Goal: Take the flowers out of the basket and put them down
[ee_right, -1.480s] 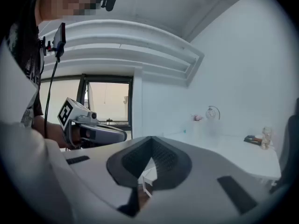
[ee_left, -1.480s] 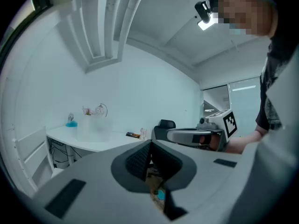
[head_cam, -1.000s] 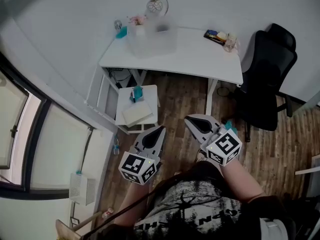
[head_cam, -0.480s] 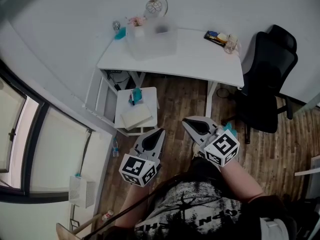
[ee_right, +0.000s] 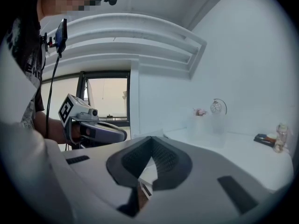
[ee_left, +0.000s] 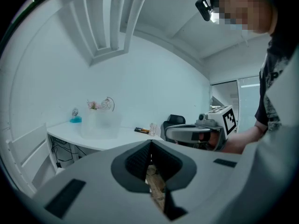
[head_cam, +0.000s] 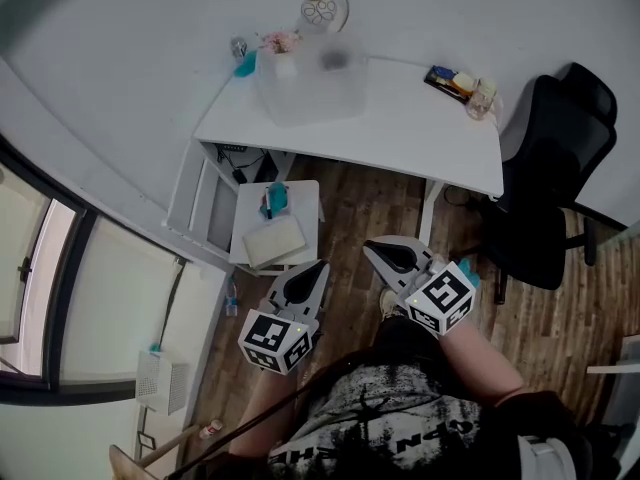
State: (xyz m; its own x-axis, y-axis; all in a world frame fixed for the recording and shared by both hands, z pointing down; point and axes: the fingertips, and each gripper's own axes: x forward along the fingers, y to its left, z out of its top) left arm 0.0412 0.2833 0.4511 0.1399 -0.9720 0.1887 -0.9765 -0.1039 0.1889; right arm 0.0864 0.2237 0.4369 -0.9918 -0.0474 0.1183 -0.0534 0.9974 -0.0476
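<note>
Left gripper (head_cam: 320, 266) closed, empty; right gripper (head_cam: 371, 248) closed, empty; flowers (head_cam: 278, 40) on desk (head_cam: 400, 118)

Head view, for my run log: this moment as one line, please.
left gripper: shut, empty | right gripper: shut, empty | flowers: on desk, untouched

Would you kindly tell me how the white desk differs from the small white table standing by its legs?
The desk is long and wide; the small table is far smaller and roughly square. The desk carries a translucent box and pink flowers; the small table holds a teal object and a pale pad. The small table appears lower than the desk. Both are white and stand on the wood floor.
</note>
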